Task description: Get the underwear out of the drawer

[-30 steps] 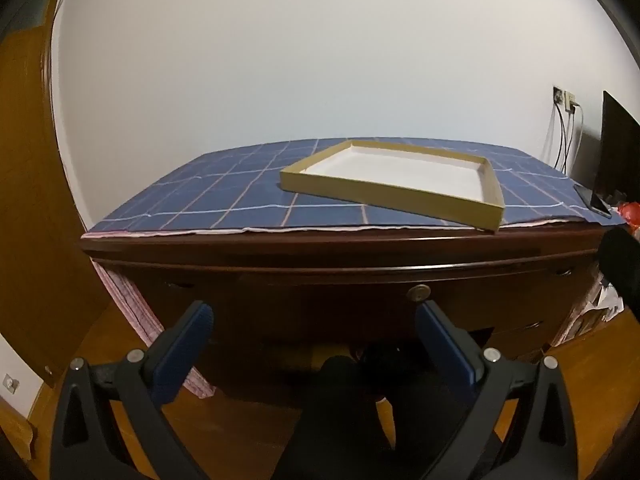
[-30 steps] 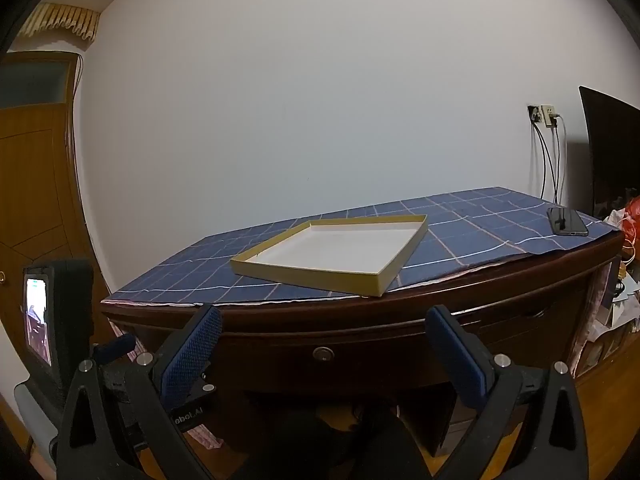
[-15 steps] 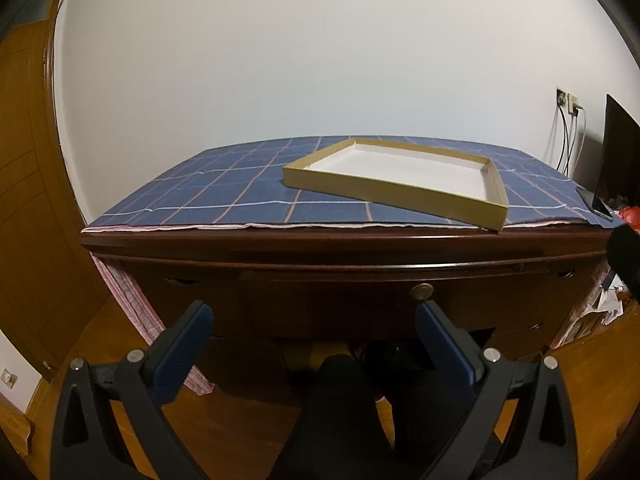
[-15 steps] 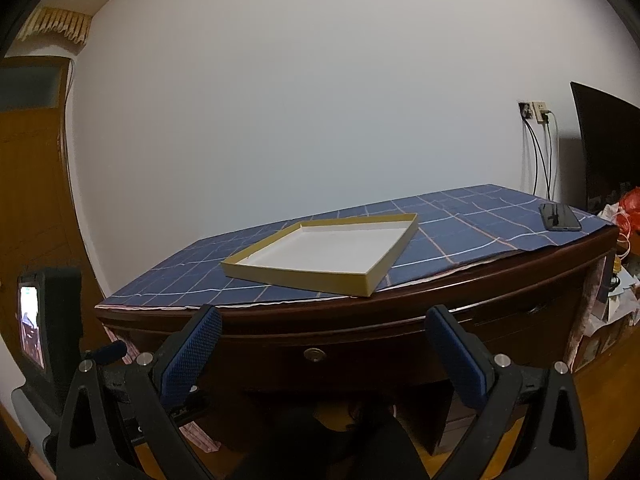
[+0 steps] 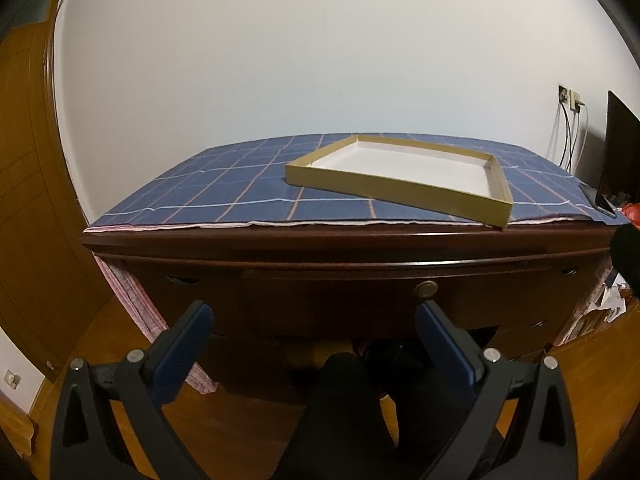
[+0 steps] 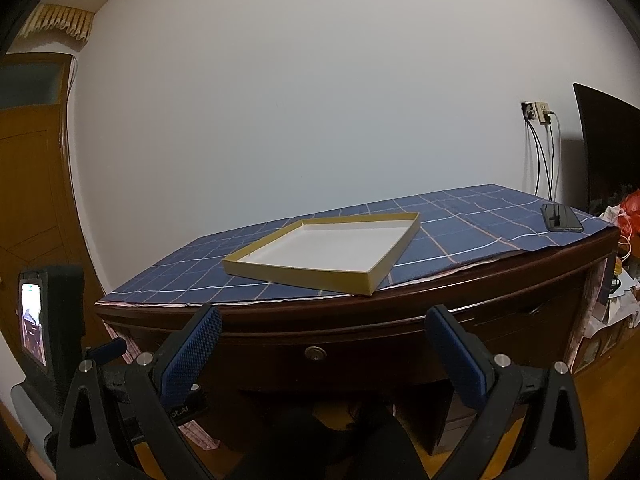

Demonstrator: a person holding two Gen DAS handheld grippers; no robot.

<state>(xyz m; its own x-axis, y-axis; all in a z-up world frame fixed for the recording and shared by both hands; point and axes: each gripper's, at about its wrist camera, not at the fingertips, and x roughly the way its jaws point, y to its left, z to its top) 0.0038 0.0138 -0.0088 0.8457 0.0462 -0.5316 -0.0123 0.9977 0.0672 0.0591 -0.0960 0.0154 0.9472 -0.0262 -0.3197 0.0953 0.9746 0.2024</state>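
Observation:
A dark wooden desk stands ahead with its centre drawer (image 5: pixel 340 292) closed, marked by a round metal knob (image 5: pixel 425 289); the knob also shows in the right wrist view (image 6: pixel 315 353). No underwear is in view. My left gripper (image 5: pixel 314 320) is open and empty, a short way in front of the drawer front. My right gripper (image 6: pixel 322 320) is open and empty, facing the desk edge from the left. A shallow empty yellow box (image 5: pixel 404 174) with a white inside lies on the blue checked cloth (image 5: pixel 224 196); the box also shows in the right wrist view (image 6: pixel 328 252).
A black phone (image 6: pixel 560 218) lies at the cloth's right end. A dark monitor (image 6: pixel 608 152) and wall socket with cables (image 6: pixel 540 114) are at the right. Clutter (image 6: pixel 624 280) sits beside the desk. A wooden door (image 5: pixel 28 200) is at the left.
Both views have shifted slightly: the desk edge sits a little higher and closer in the left view, and the right view has drifted a little. Both grippers stay open.

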